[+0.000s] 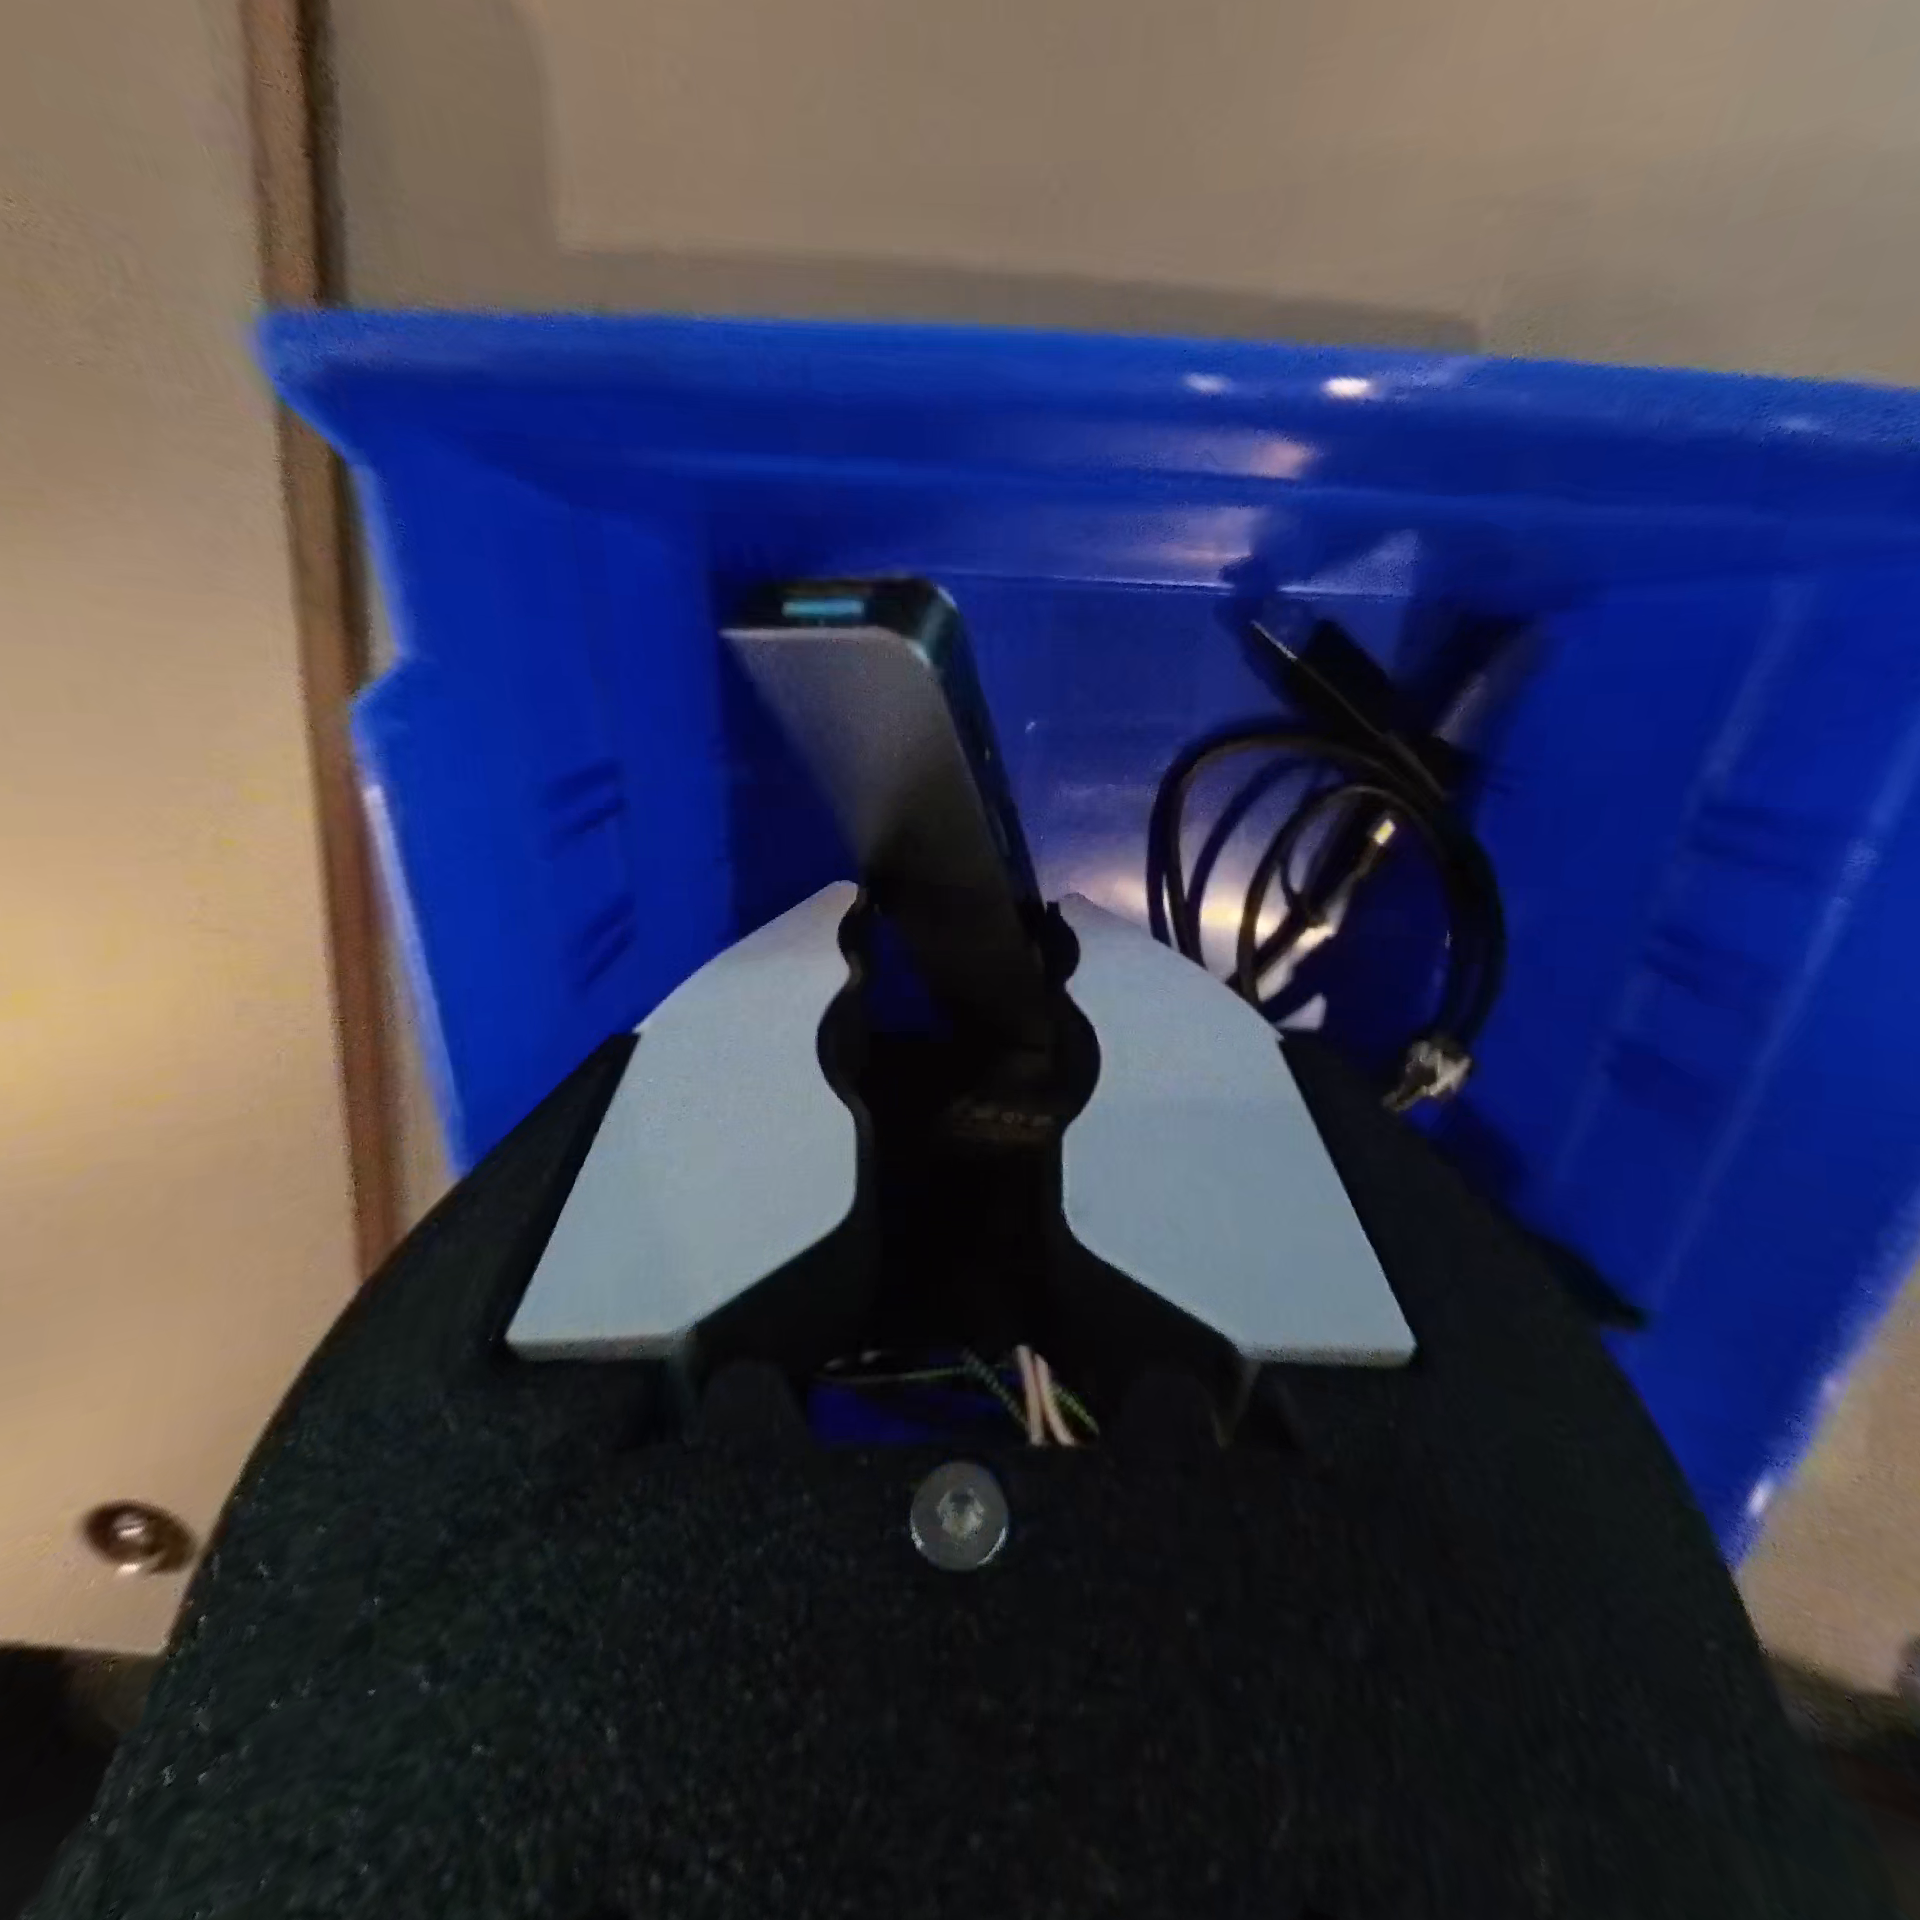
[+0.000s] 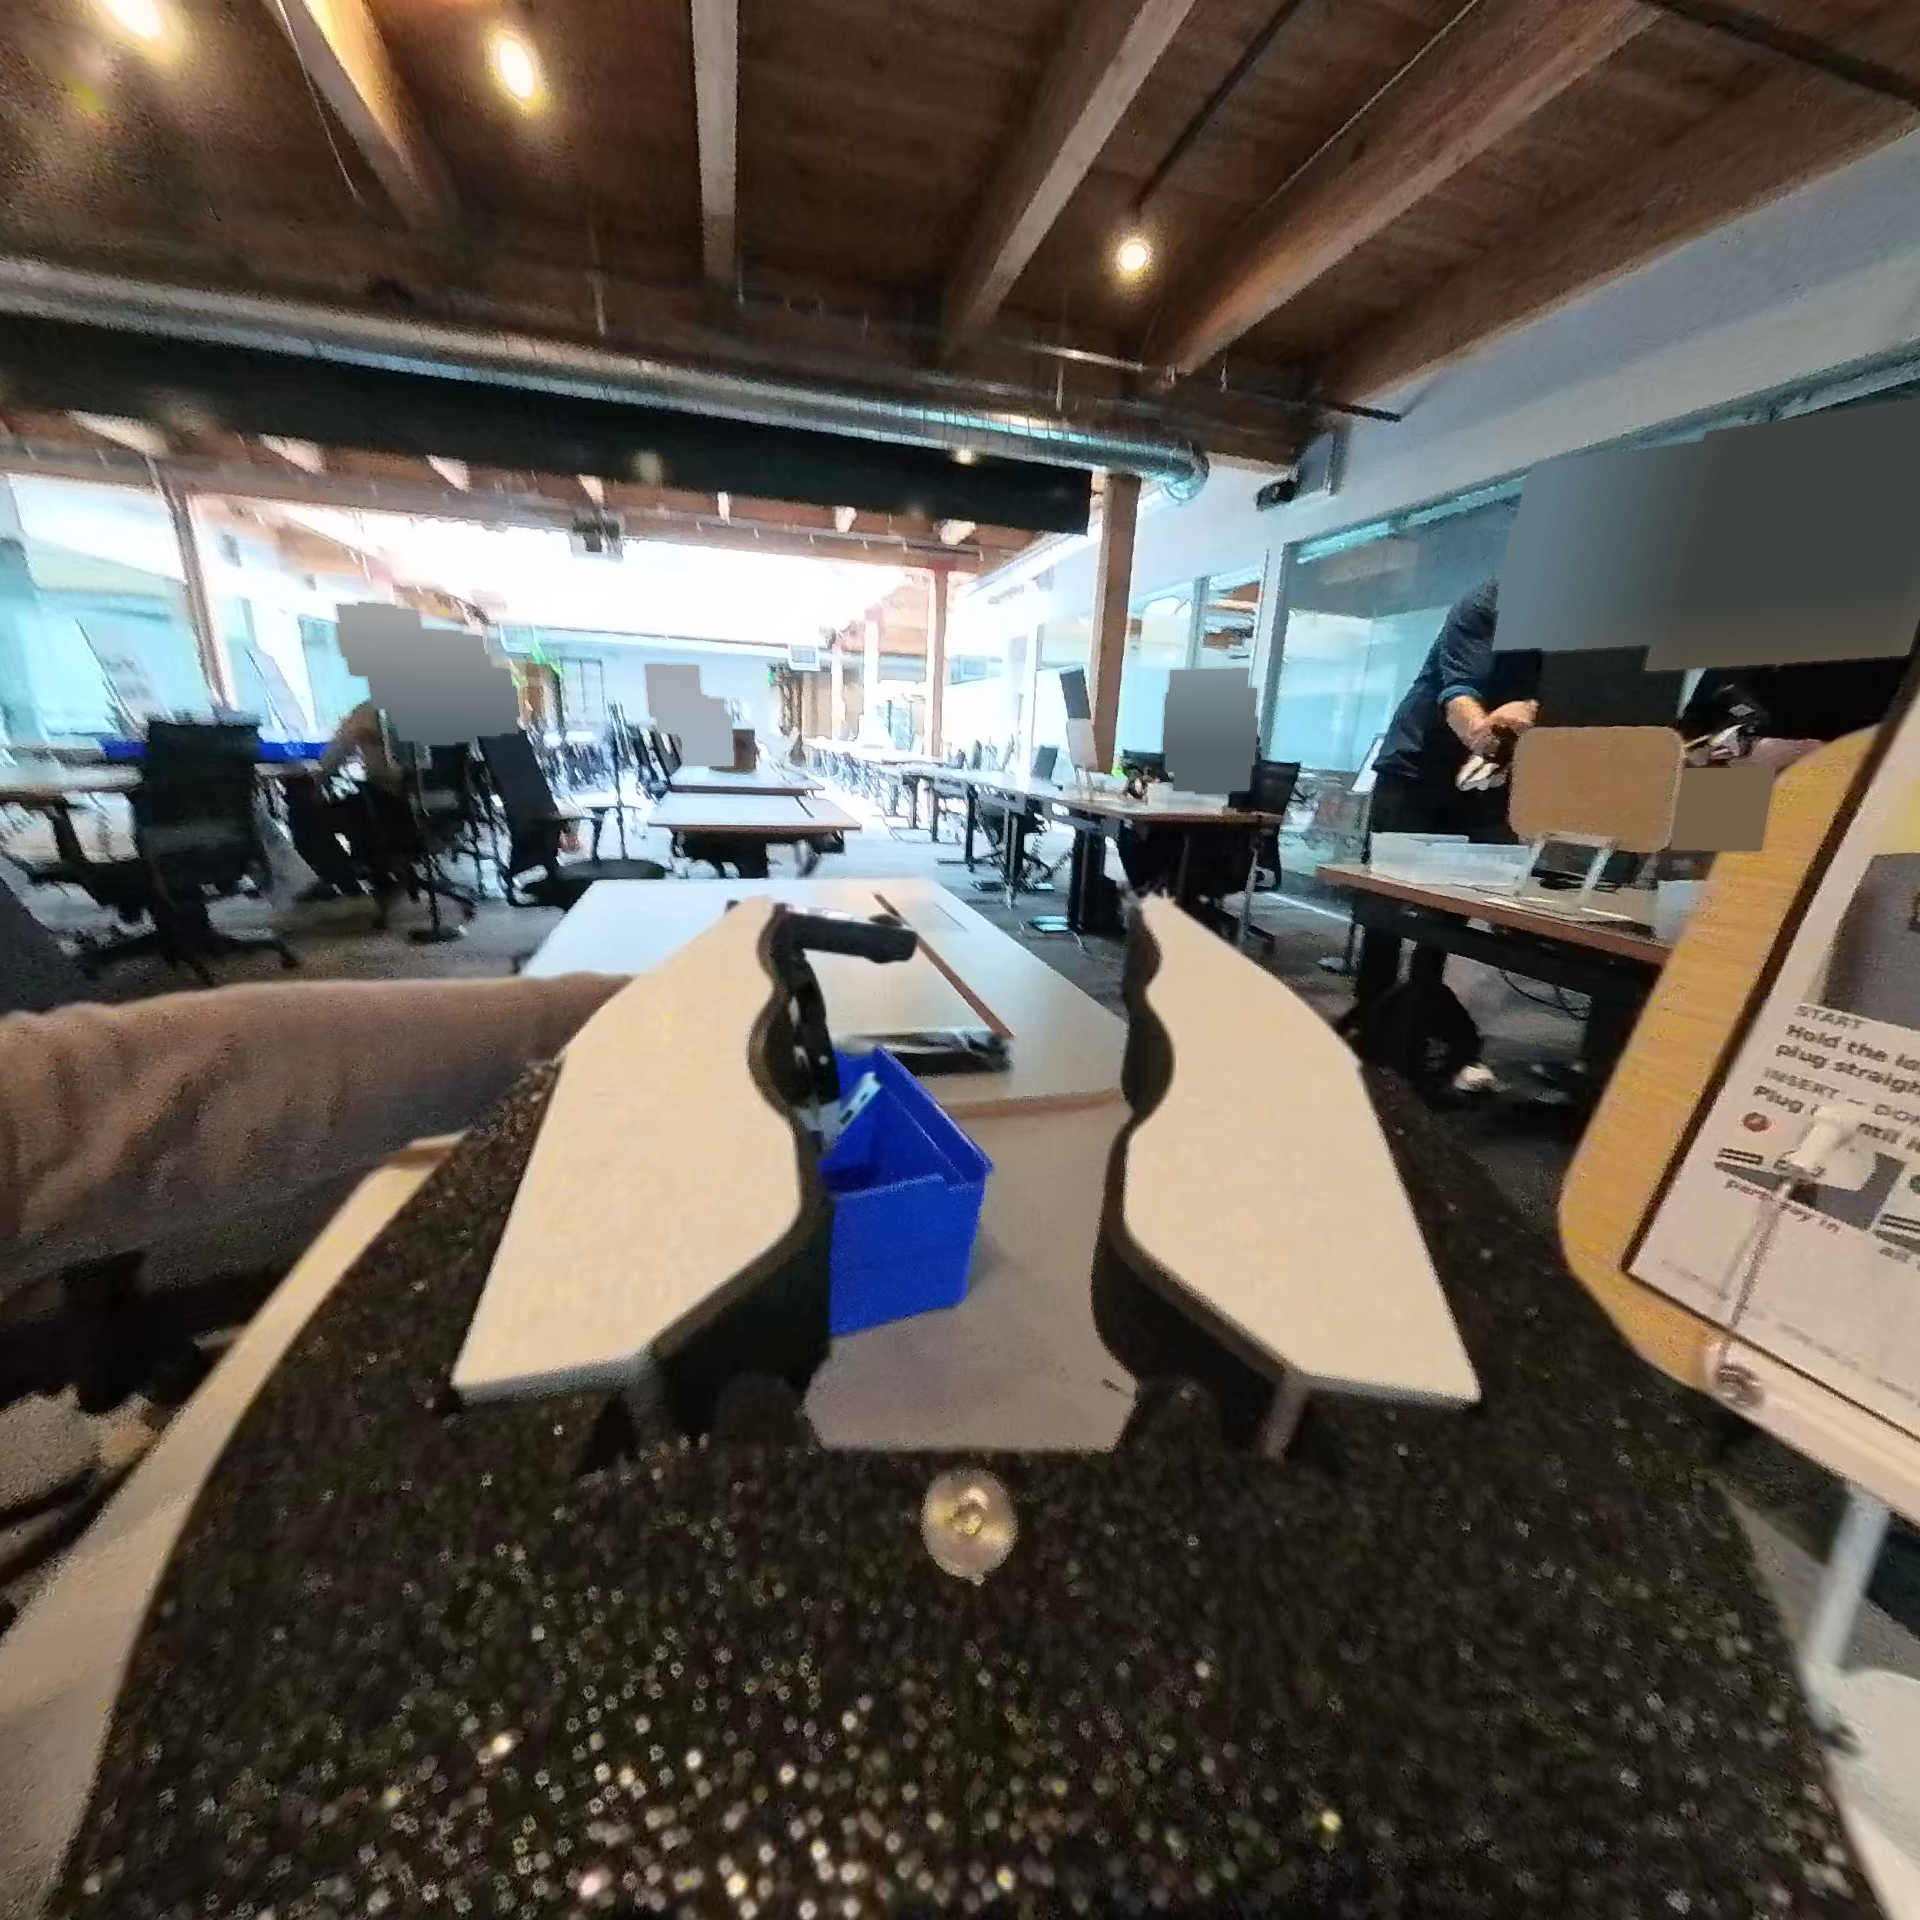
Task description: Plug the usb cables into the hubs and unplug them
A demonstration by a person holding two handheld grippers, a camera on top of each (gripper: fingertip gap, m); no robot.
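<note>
- Fingers of the left gripper (image 1: pixel 961 935) are pinching the near end of a slim grey USB hub (image 1: pixel 883 769), which is sticking forward and up from between them, over the inside of a blue bin (image 1: pixel 727 436).
- Fingers of the right gripper (image 2: pixel 951 945) are standing spread wide with nothing between them, hovering above the counter (image 2: pixel 1029 1216) and looking out across the room.
- Lying on the bin floor, toward its right wall, a coiled black USB cable (image 1: pixel 1340 852) is resting with a metal plug (image 1: pixel 1429 1070) at its near end and another connector near the back wall.
- Seen from the right wrist, the blue bin (image 2: pixel 904 1205) is sitting near the middle of the counter, with the left gripper (image 2: pixel 805 1060) reaching down into it.
- Standing at the counter's right edge, an instruction card (image 2: pixel 1766 1122) on a wooden stand is facing the worker.
- Judging the step as lifting the hub out for plugging: the grip is looking narrow, so raising it straight and slowly should be keeping it from pivoting; the free gripper would best be taking the cable close behind the plug, square to the hub's end port.
</note>
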